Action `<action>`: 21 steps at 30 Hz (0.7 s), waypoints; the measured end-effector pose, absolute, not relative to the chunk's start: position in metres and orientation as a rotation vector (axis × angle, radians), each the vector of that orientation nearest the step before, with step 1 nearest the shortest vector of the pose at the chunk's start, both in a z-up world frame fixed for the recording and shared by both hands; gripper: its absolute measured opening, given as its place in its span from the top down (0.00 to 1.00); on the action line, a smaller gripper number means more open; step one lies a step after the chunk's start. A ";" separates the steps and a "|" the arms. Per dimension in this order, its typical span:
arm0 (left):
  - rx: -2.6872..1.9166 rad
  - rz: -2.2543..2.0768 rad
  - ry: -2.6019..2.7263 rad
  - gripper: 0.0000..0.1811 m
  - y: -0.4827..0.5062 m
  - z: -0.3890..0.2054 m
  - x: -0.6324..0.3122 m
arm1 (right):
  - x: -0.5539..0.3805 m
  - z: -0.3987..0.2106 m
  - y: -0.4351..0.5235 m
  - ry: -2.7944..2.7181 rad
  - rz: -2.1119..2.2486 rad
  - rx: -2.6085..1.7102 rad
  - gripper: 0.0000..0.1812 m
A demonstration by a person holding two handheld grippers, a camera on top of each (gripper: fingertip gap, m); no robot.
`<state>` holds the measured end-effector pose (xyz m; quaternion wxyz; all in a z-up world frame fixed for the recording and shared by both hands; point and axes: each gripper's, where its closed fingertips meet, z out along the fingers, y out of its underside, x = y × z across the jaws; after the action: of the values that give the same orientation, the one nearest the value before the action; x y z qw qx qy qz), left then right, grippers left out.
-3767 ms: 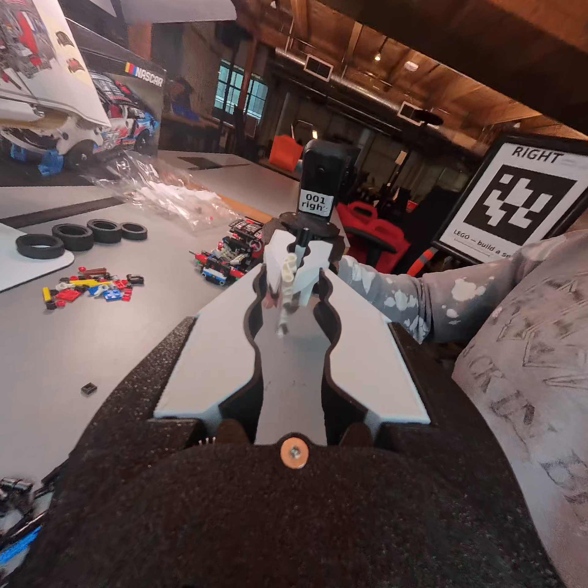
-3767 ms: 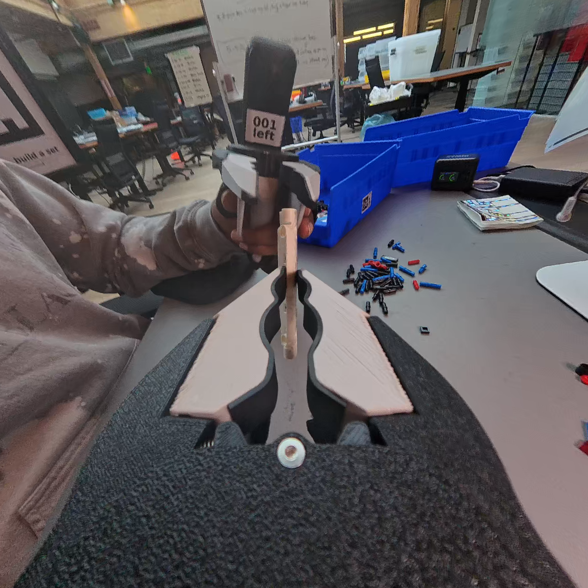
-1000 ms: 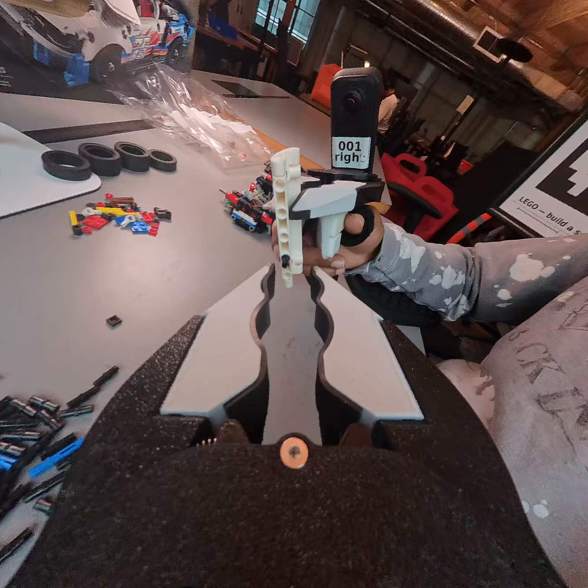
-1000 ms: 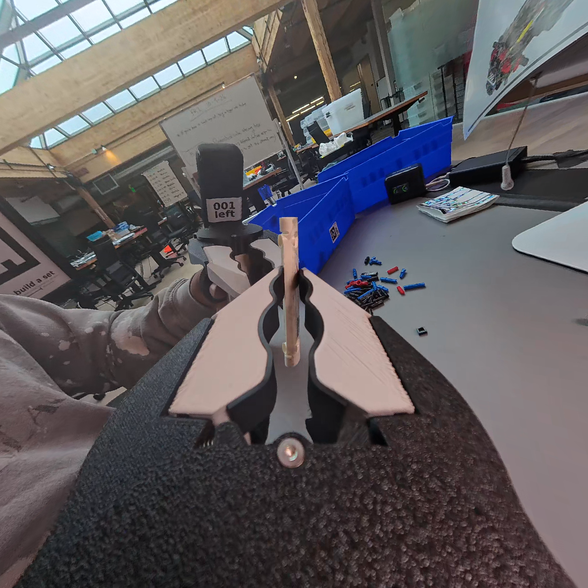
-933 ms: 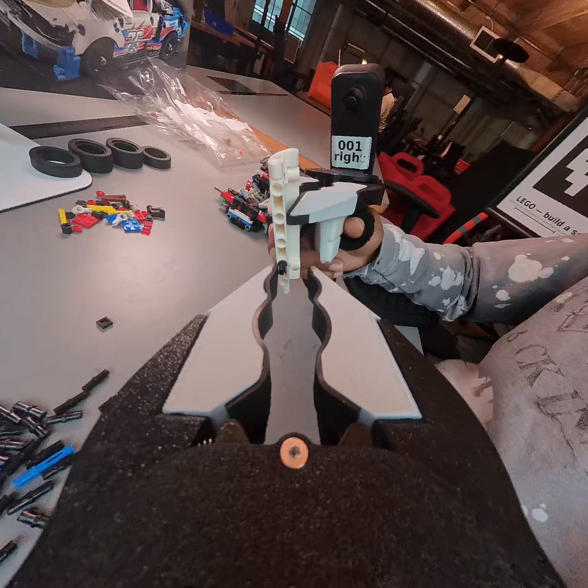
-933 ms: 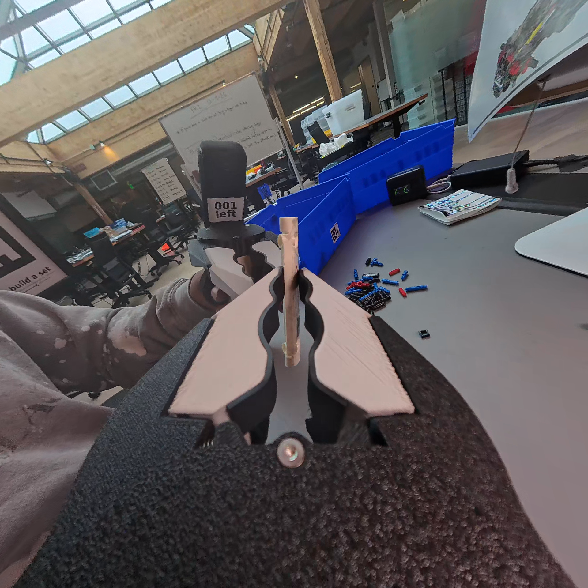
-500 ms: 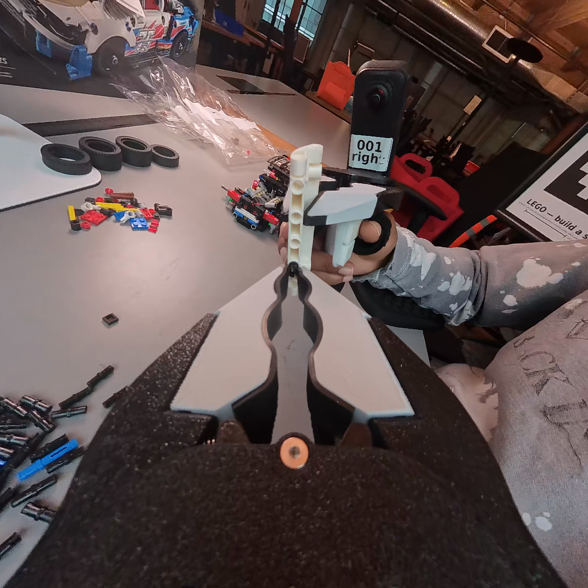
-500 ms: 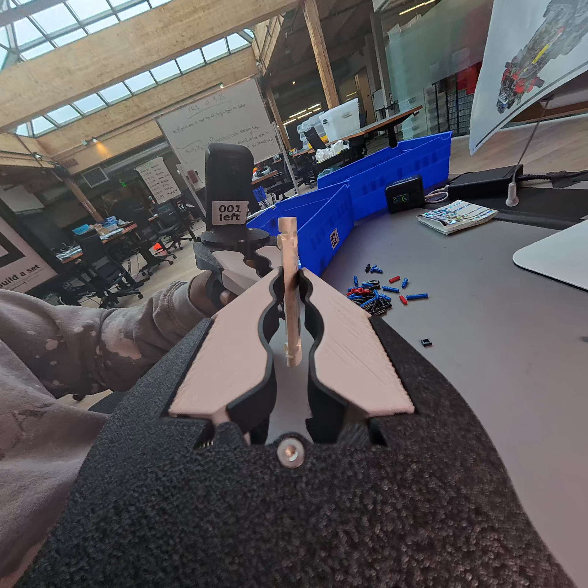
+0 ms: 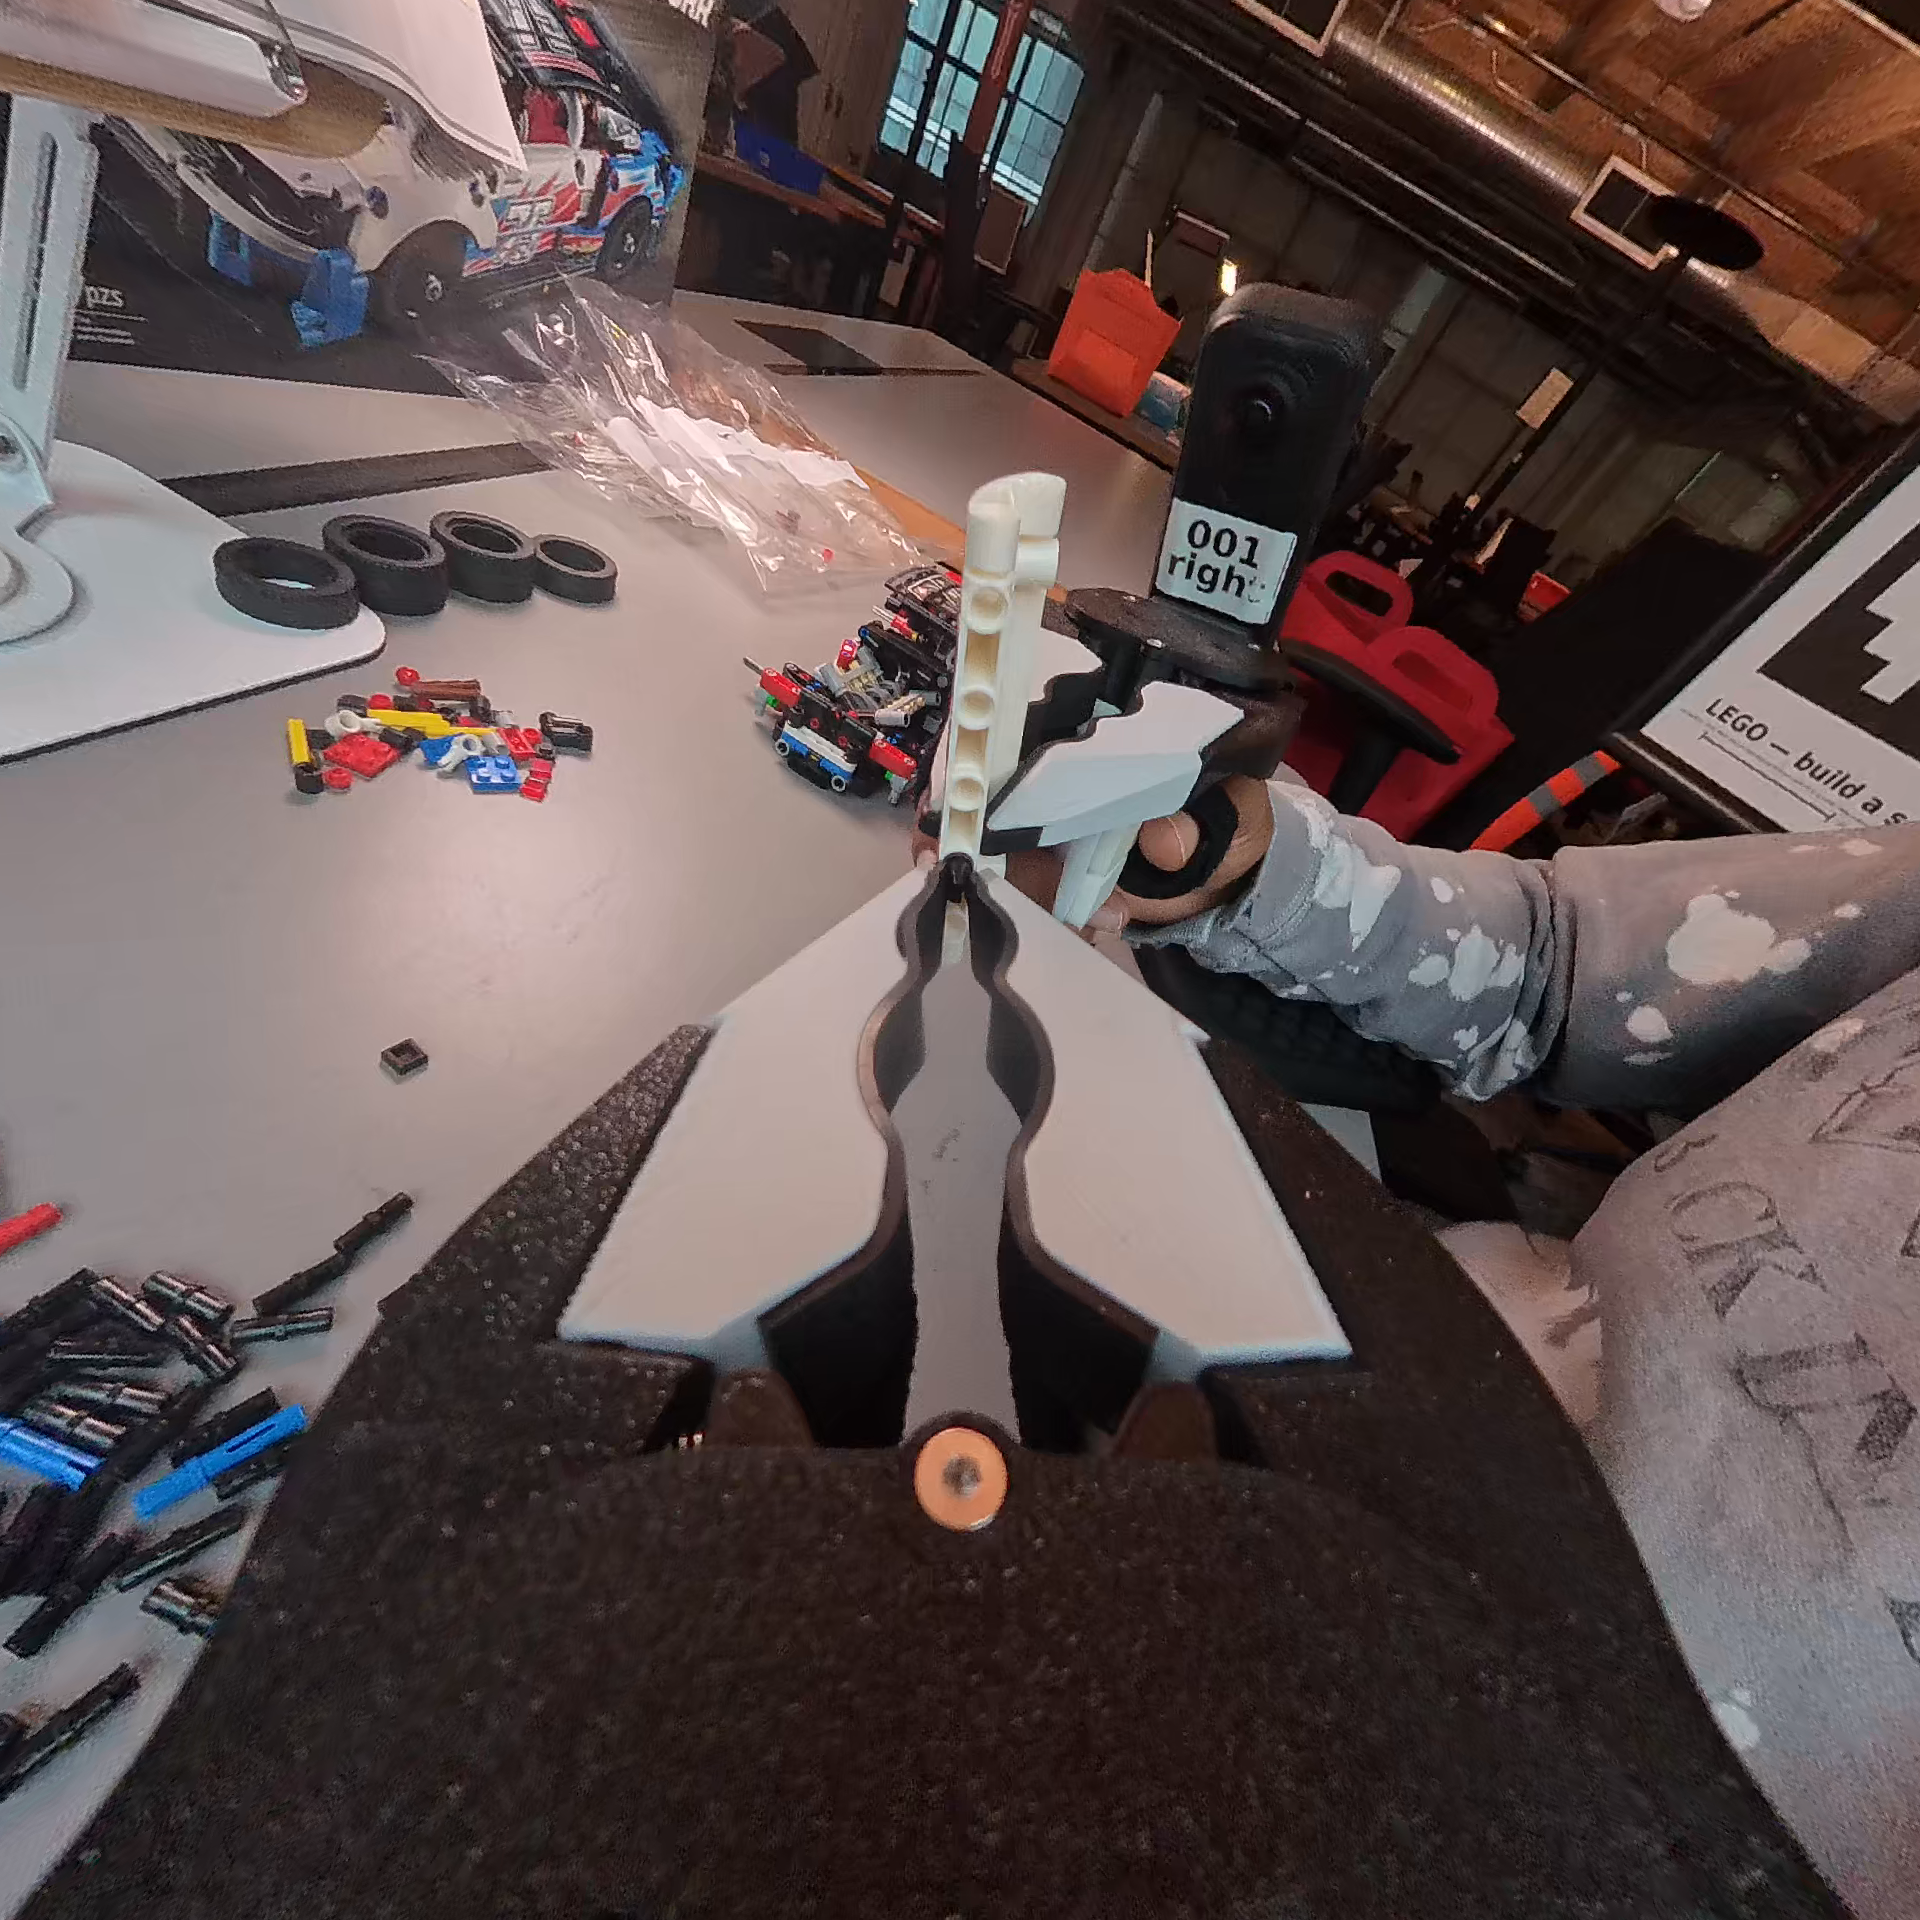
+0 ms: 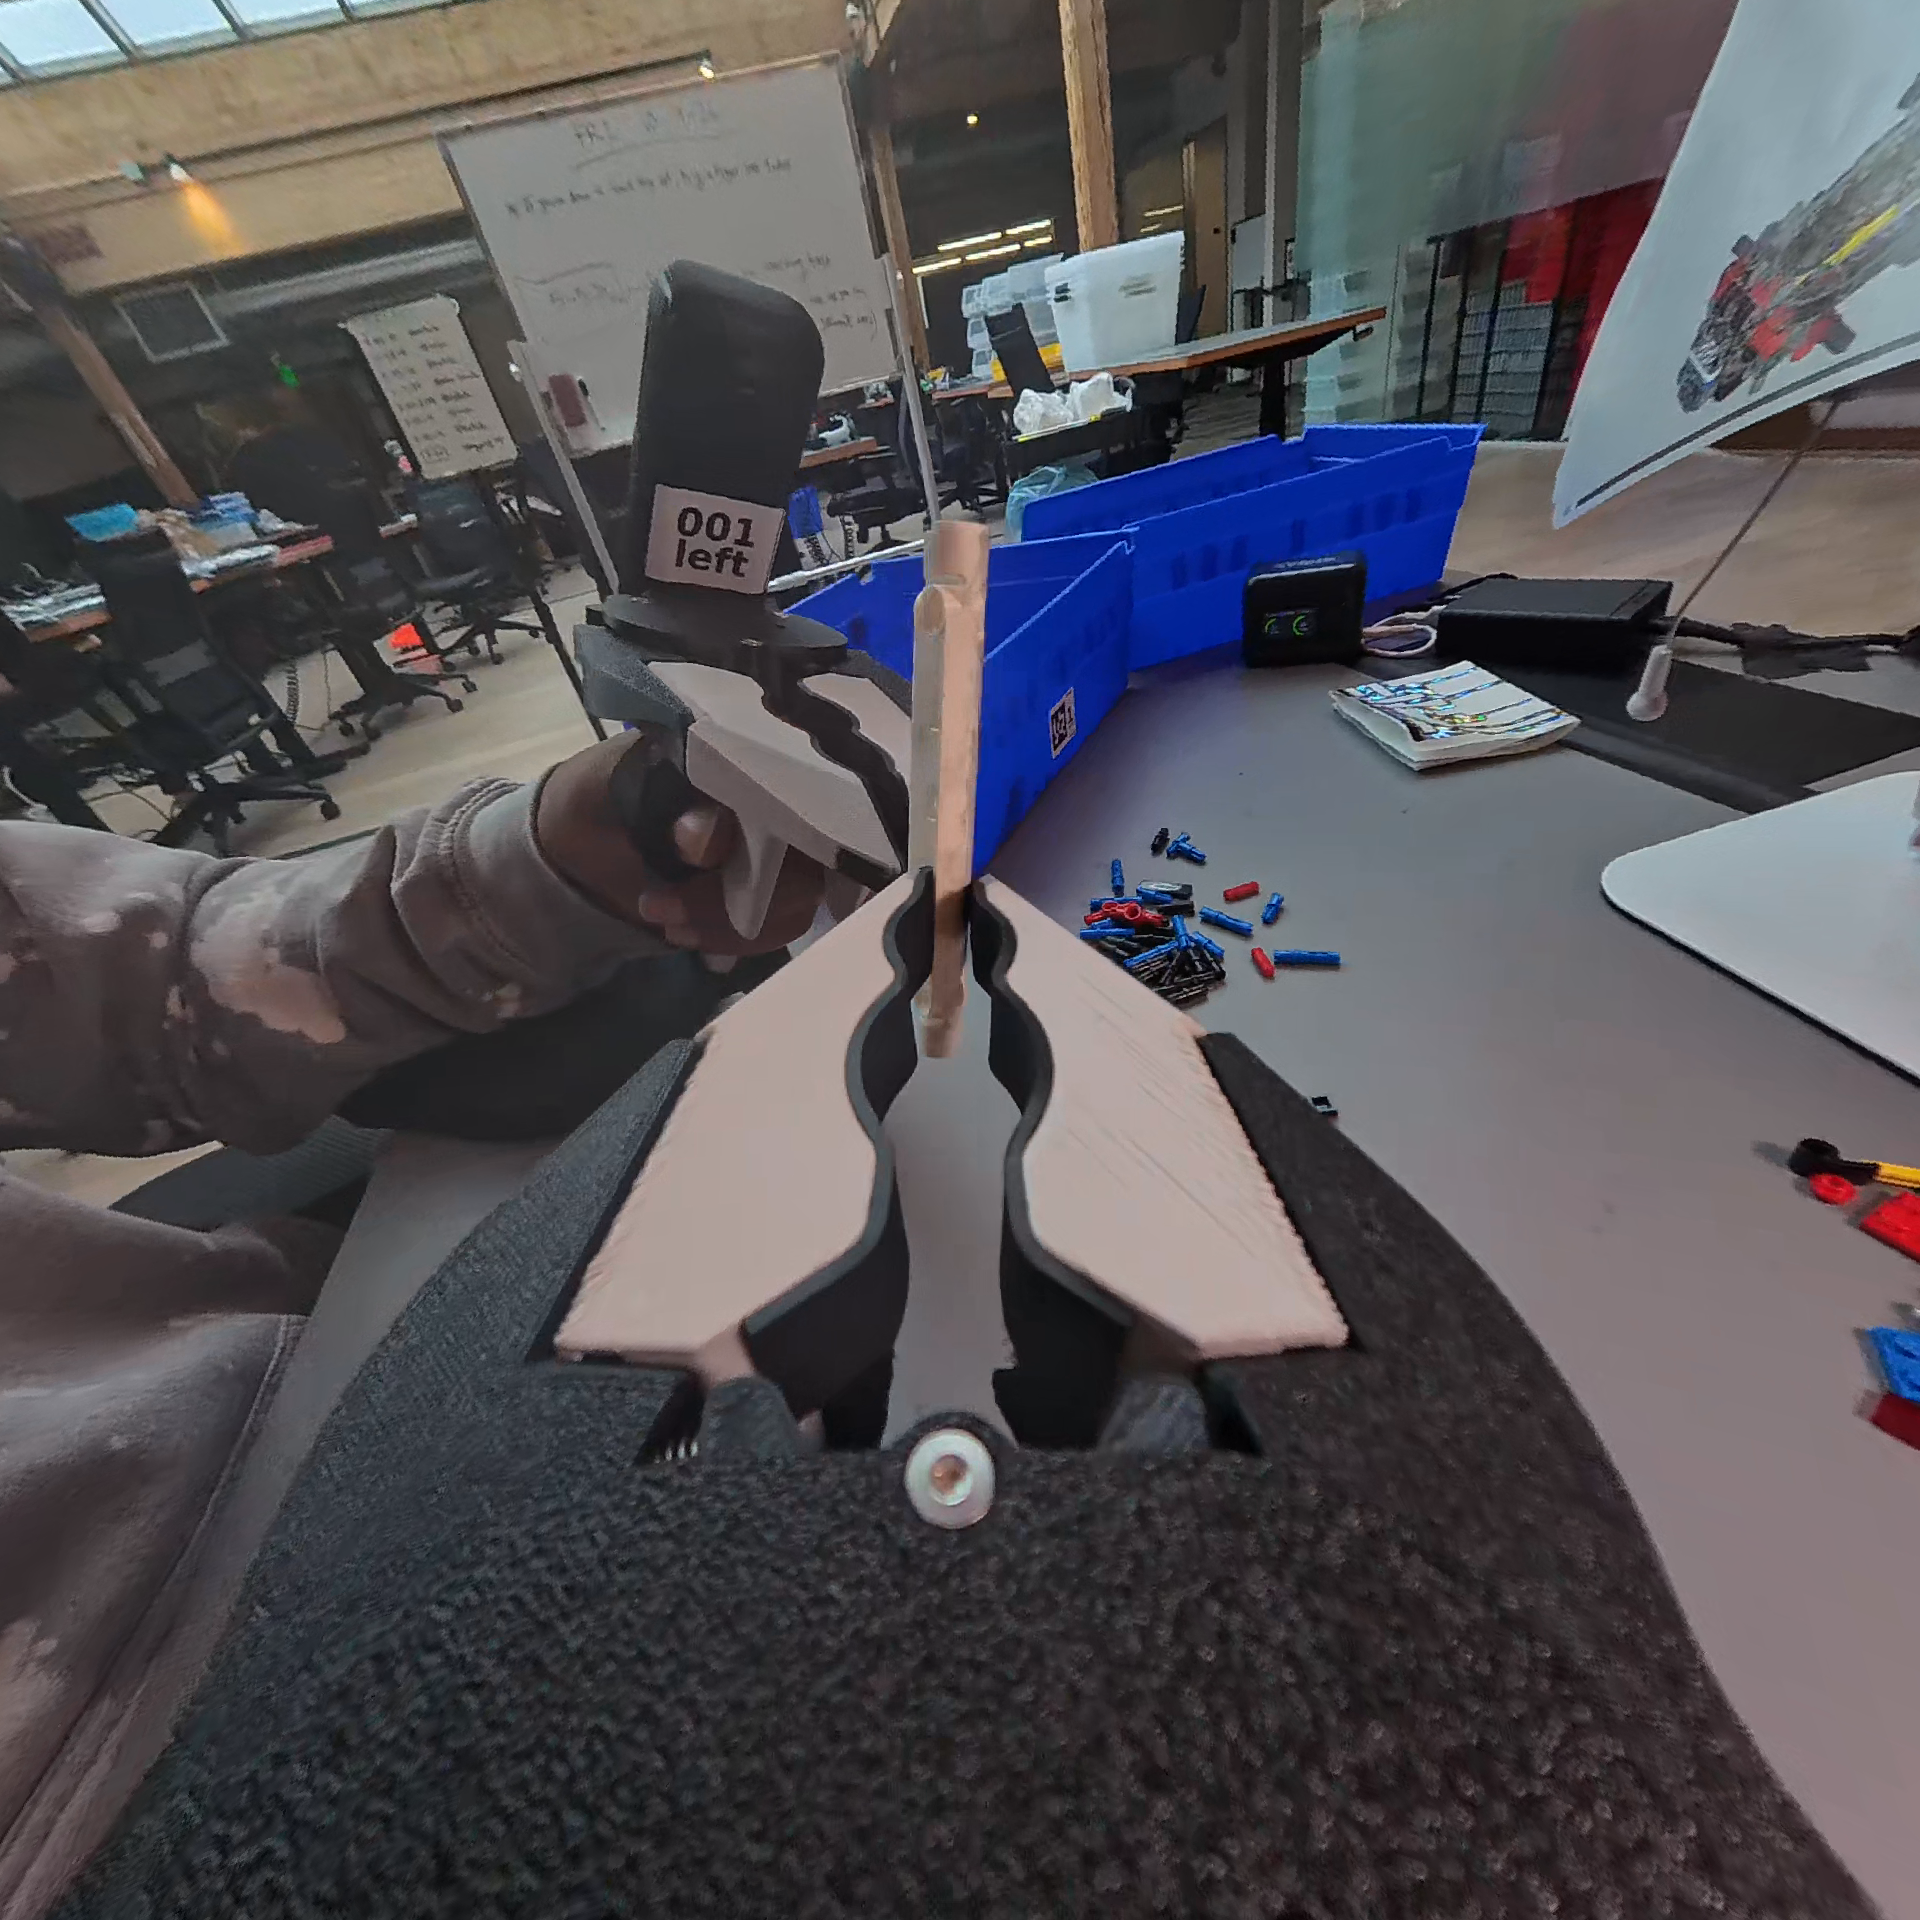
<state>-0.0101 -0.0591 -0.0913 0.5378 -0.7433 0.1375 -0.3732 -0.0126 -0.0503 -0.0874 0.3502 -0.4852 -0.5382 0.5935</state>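
The left hand-held gripper has its jaws drawn in until only a sliver shows between the tips, and they pinch a small black pin at the lower end of a white beam. The right hand-held gripper is clamped on that same beam lower down its length, holding it upright above the near edge of the table. A second ago the left jaws stood wide apart with the beam just beyond them. They narrowed half a second ago and now sit closed at the pin, while the right one's grip on the beam has not altered. Farther left on the table lie a small black piece, a scatter of coloured pieces, four black tyres in a row and a crumpled clear bag. A part-built model stands just behind the beam. In the right wrist view a heap of blue, red and black pins, a booklet and blue bins lie beyond. How deep the pin sits in the beam cannot be made out, since the left tips cover it. In the right wrist view the beam itself hides where the left tips meet it. More dark pins are cut off at the near left edge.
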 end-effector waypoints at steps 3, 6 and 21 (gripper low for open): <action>-1.774 -0.880 0.290 0.99 -0.056 -0.090 -0.014 | -0.016 -0.088 -0.045 -1.376 1.495 -1.278 0.97; -1.775 -0.859 0.276 0.99 -0.053 -0.089 -0.018 | -0.019 -0.087 -0.041 -1.365 1.478 -1.293 0.98; -2.231 -0.048 0.131 0.98 -0.039 -0.180 -0.132 | -0.004 -0.089 0.006 -1.254 1.396 -1.401 0.97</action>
<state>-0.1319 -0.0387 -0.1796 0.4377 -0.8974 0.0526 -0.0193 -0.0045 0.0061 -0.0894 0.3894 -0.5513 -0.4931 0.5489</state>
